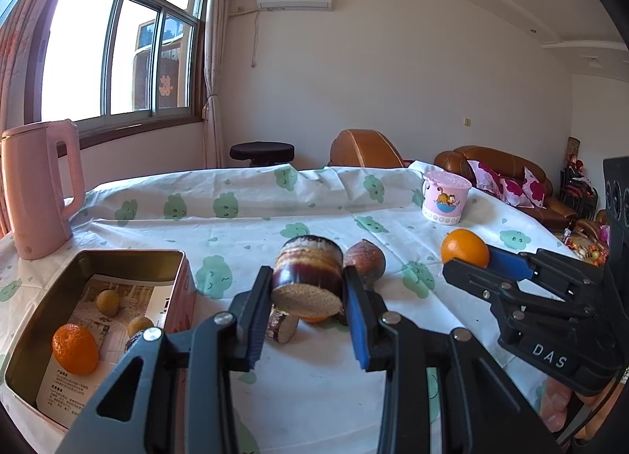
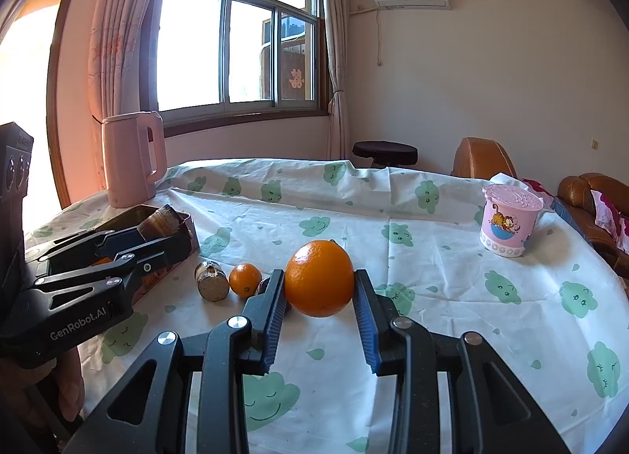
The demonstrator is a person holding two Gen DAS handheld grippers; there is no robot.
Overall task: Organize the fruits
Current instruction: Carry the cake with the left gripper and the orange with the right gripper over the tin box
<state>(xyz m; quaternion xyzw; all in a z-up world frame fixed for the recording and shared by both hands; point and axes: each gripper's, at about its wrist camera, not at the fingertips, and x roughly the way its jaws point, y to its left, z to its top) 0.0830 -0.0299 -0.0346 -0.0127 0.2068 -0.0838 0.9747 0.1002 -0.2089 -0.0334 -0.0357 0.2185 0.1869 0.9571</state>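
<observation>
Sunlit room, cloth-covered table (image 1: 314,395): near its left edge sits the open tin (image 1: 35,320). Left gripper (image 1: 306,289) fingers pinch a sugarcane piece (image 1: 306,269); right gripper (image 2: 319,289) fingers pinch an orange (image 2: 319,283). Best lower each gently into the tin, then release.

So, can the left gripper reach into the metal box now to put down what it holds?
Probably yes. The left gripper, shut on a sugarcane piece, is right beside the box; the box is open on top and only partly filled.
</observation>
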